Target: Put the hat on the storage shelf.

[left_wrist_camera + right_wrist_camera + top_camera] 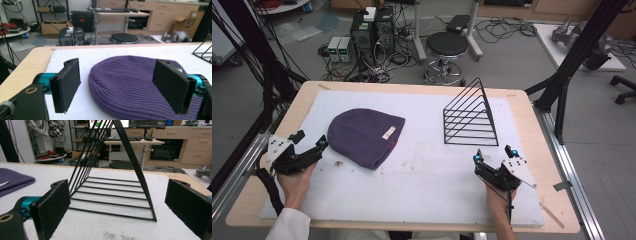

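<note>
At the table's near edge, both grippers rest empty: left gripper (310, 142) with jaws spread wide just beside a purple knit beanie (364, 136), right gripper (493, 156) equally wide before a black wire rack (470, 117). Nothing appears started; the beanie lies flat and untouched on the white mat (432, 175).
</note>
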Tool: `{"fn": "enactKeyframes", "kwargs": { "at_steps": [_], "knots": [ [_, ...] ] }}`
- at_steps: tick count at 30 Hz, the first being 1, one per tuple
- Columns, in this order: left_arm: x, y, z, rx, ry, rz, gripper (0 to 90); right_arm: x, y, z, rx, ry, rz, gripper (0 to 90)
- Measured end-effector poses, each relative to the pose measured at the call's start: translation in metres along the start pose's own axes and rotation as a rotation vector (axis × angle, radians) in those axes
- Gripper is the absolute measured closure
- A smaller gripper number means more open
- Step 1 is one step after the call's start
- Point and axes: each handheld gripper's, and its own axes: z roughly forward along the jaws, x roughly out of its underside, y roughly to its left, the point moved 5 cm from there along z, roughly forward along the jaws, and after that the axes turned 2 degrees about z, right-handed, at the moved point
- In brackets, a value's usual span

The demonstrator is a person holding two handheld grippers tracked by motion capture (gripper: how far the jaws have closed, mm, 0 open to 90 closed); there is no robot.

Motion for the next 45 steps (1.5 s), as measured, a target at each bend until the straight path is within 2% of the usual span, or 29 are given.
{"fn": "enactKeyframes", "kwargs": {
  "at_steps": [3, 9, 12, 15, 16, 20, 23, 24, 25, 26, 27, 28, 30, 33, 36, 44, 45],
  "knots": [
    [-0.004, 0.001, 0.005, -0.001, 0.024, -0.013, 22.3, -0.001, -0.002, 0.000, 0.013, -0.003, 0.008, 5.5],
    [-0.015, 0.000, 0.013, 0.002, 0.068, -0.003, 22.2, -0.001, -0.003, -0.001, 0.018, -0.006, 0.009, 5.5],
    [-0.023, 0.001, 0.022, 0.015, 0.132, 0.000, 19.8, -0.001, -0.002, -0.001, 0.009, -0.003, 0.004, 5.4],
    [-0.025, 0.002, 0.026, 0.015, 0.154, -0.010, 19.2, 0.000, -0.002, 0.000, 0.008, 0.002, 0.007, 5.5],
    [-0.026, 0.005, 0.029, 0.014, 0.168, -0.030, 19.5, 0.000, -0.002, 0.000, 0.008, 0.001, 0.007, 5.4],
    [-0.027, 0.008, 0.034, 0.004, 0.199, -0.044, 20.0, 0.000, -0.002, 0.000, 0.007, 0.005, 0.009, 5.5],
    [-0.027, 0.014, 0.039, 0.003, 0.242, -0.085, 21.6, 0.000, -0.001, 0.001, 0.002, 0.005, 0.005, 5.5],
    [-0.027, 0.014, 0.039, 0.003, 0.242, -0.085, 21.6, 0.000, -0.001, 0.001, 0.002, 0.003, 0.003, 5.5],
    [-0.027, 0.016, 0.043, 0.014, 0.277, -0.097, 21.6, 0.000, -0.001, 0.001, 0.002, 0.004, 0.001, 5.5],
    [-0.027, 0.016, 0.043, 0.014, 0.277, -0.097, 21.6, 0.000, -0.001, 0.001, -0.001, 0.006, 0.001, 5.5],
    [-0.027, 0.017, 0.044, 0.026, 0.293, -0.116, 21.5, 0.000, -0.001, 0.001, -0.002, 0.006, 0.000, 5.5],
    [-0.027, 0.016, 0.048, 0.065, 0.328, -0.153, 21.3, 0.001, -0.001, 0.001, -0.001, 0.008, 0.003, 5.5],
    [-0.028, 0.016, 0.052, 0.078, 0.364, -0.157, 20.8, 0.001, -0.002, 0.002, -0.001, 0.009, 0.004, 5.5],
    [-0.028, 0.018, 0.059, 0.065, 0.422, -0.151, 20.2, 0.001, -0.003, 0.002, 0.000, 0.015, 0.013, 5.5],
    [-0.029, 0.020, 0.064, 0.061, 0.439, -0.175, 19.8, 0.001, -0.002, 0.002, -0.006, 0.017, 0.012, 5.5],
    [-0.021, 0.025, 0.076, 0.024, 0.510, -0.192, 19.6, 0.002, -0.001, 0.003, -0.018, 0.023, 0.008, 5.5],
    [-0.017, 0.029, 0.079, 0.006, 0.541, -0.220, 19.8, 0.002, -0.001, 0.004, -0.020, 0.023, 0.005, 5.5]
  ]
}}
